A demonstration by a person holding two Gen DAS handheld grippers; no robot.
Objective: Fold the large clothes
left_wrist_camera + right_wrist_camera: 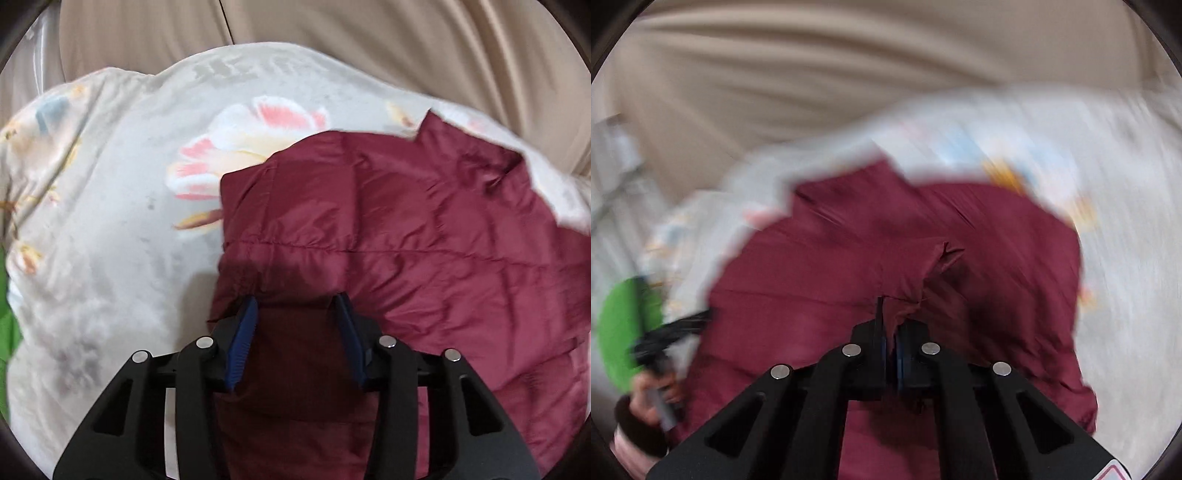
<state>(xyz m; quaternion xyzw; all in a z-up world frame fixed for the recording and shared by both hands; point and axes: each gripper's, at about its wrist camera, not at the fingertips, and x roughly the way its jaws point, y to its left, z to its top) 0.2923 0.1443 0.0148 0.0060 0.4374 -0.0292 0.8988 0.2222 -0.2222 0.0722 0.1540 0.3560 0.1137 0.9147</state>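
Note:
A maroon quilted jacket [406, 221] lies spread on a pale floral bedsheet [110, 206]. My left gripper [295, 306] stands at the jacket's left edge. A thick fold of maroon fabric fills the gap between its blue pads [243, 332], and wrinkles fan out from the right one. In the blurred right wrist view the jacket [831, 266] fills the middle. There my right gripper [892, 321] is shut on a pinched ridge of the fabric, which rises into a small peak just beyond the fingertips.
Beige pleated fabric [369, 40] runs behind the bed. A green object [624, 332] sits at the far left. A person's hand [646, 391] holds a blurred black tool beside it. Floral sheet [1126, 277] lies to the right of the jacket.

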